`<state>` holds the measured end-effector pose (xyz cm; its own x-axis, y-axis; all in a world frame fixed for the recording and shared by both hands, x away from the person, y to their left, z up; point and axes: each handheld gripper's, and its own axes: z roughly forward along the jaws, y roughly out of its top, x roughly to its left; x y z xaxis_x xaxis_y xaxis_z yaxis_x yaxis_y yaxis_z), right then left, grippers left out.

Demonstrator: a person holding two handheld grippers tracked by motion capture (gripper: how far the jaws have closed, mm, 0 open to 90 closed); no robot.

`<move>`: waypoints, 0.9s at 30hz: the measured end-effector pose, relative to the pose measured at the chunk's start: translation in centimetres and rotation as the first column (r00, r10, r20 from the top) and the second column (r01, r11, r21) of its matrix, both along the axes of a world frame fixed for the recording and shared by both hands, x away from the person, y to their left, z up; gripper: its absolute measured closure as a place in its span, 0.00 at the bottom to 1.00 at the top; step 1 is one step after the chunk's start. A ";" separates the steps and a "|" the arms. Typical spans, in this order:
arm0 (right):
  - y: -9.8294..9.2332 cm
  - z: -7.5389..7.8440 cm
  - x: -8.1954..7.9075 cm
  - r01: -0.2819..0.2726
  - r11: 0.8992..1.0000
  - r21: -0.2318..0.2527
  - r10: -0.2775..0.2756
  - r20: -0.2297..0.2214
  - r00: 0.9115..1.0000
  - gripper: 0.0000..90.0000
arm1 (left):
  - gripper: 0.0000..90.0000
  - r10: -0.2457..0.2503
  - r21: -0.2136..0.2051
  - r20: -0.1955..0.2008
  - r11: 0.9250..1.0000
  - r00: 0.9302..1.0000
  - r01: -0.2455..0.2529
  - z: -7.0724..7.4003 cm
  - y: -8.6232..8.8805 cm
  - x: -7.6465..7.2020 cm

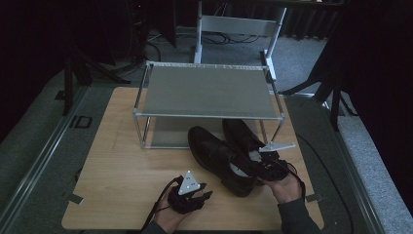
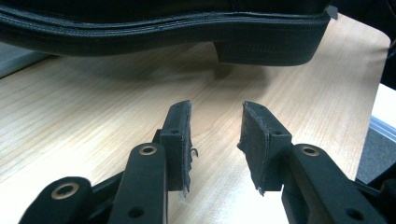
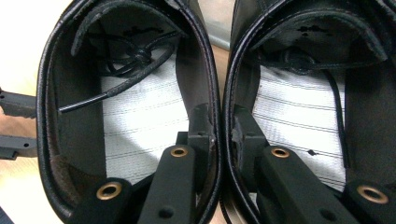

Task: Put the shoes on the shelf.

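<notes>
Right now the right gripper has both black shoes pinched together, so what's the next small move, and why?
Probably a slide of the pair toward the rack's lower shelf. The right gripper has one jaw inside each shoe and clamps their touching inner walls, so the shoes travel as one. They lie on the table with toes pointing at the rack. The left gripper is open with nothing between its jaws.

bare tabletop [image 1: 122,165] lies open left of the pair of black shoes [image 1: 224,153]; the metal rack [image 1: 209,90] blocks the far side, its lower shelf mouth partly barred by the shoe toes; the left gripper [image 2: 215,135] has free wood ahead up to the near shoe's sole.
</notes>
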<state>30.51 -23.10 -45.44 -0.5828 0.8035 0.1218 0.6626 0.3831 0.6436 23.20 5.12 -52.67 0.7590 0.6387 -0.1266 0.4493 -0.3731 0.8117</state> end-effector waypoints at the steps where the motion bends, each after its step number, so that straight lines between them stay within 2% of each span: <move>1: 0.1 0.0 0.1 0.002 1.000 0.001 -0.002 0.001 1.000 0.90 | 0.71 0.006 -0.001 0.000 1.000 1.000 -0.006 0.0 0.1 0.1; 11: 1.2 -0.2 1.4 0.050 0.999 0.004 -0.050 0.027 0.998 0.90 | 0.69 0.054 -0.012 0.006 0.998 0.999 -0.054 0.3 1.1 0.8; 18: 1.9 0.0 2.1 0.061 0.998 0.000 -0.061 0.035 0.998 0.90 | 0.69 0.070 -0.006 0.010 0.998 0.998 -0.070 0.5 1.5 1.3; 27: 2.9 0.0 3.1 0.082 0.997 0.010 -0.083 0.044 0.996 0.89 | 0.68 0.079 0.025 0.004 0.997 0.997 -0.079 0.1 1.5 2.0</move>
<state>33.62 -20.21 -45.48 -0.5196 0.8480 0.1041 0.6623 0.3228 0.6761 25.15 6.63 -52.55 0.7063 0.6996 -0.1081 0.4761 -0.3564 0.8039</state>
